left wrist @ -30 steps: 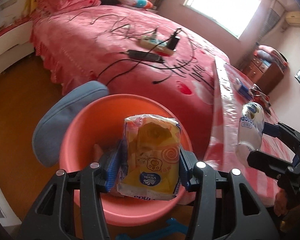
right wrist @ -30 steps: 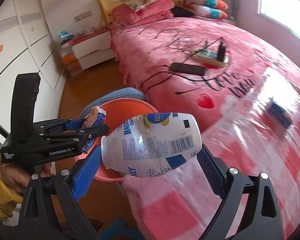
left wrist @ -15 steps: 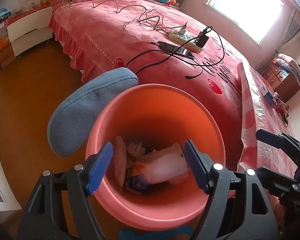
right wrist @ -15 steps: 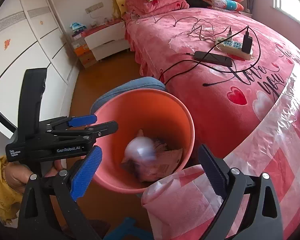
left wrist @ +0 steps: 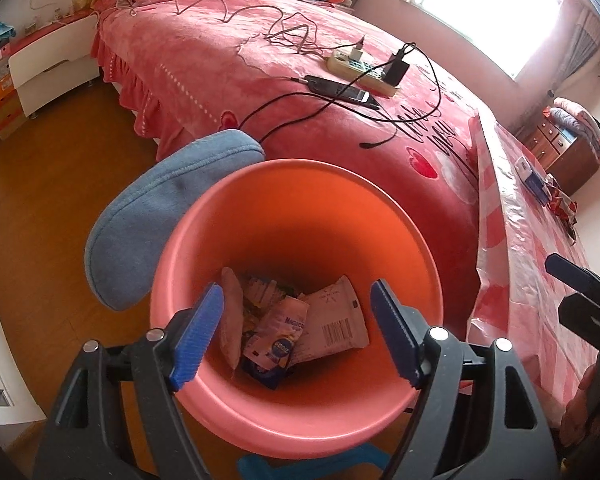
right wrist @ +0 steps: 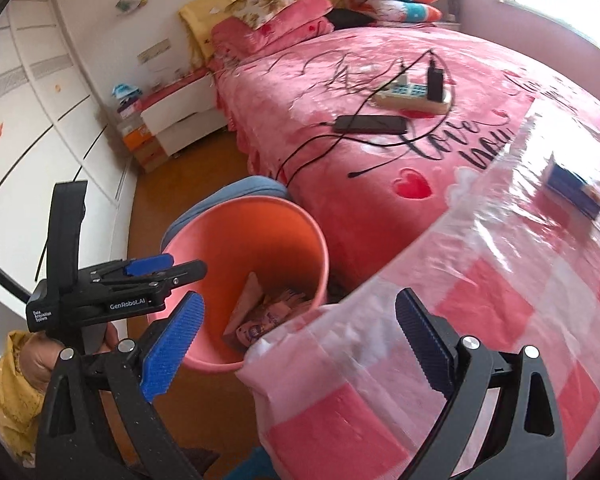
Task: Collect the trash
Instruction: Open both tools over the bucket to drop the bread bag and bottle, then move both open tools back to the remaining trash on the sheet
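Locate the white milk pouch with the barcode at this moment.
The milk pouch lies at the bottom of the orange bin, right of the other wrappers, seen between the left gripper fingers.

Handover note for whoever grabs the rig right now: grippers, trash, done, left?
Left gripper: open, empty, over the bin; its jaws have just been opening.
Right gripper: open, empty, over the table corner beside the bin.
Trash: wrappers and a crumpled bottle lie in the bin.
Done: both grippers' loads are in the bin.
Left: a blue box sits further along the table; whether it is trash I cannot tell. Check there next.
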Action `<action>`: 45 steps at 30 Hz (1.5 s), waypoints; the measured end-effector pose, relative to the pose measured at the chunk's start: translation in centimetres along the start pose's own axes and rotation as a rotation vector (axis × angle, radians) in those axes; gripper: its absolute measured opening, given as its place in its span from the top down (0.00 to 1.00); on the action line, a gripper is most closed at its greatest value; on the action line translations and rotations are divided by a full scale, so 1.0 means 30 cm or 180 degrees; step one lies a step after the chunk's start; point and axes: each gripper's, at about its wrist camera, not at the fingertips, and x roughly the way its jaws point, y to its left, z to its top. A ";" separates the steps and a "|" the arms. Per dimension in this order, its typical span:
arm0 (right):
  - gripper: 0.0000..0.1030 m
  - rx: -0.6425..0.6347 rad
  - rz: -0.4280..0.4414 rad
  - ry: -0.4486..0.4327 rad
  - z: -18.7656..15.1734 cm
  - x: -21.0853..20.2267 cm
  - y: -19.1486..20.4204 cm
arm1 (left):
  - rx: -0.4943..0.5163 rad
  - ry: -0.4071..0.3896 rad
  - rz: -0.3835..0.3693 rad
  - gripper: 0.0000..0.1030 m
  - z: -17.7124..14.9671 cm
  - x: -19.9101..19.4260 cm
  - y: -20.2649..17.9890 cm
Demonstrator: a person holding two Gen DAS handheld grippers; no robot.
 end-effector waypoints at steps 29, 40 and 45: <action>0.07 0.0528 -0.0139 -0.0439 -0.131 -0.251 -0.207 | 0.0603 0.0021 -0.0176 0.25 -0.005 -0.037 -0.333; 0.07 0.0720 -0.0140 -0.0585 -0.183 -0.328 -0.288 | 0.0800 0.0049 -0.0191 0.25 -0.022 -0.045 -0.451; 0.07 0.0831 -0.0149 -0.0671 -0.206 -0.369 -0.343 | 0.0893 0.0059 -0.0187 0.25 -0.029 -0.047 -0.503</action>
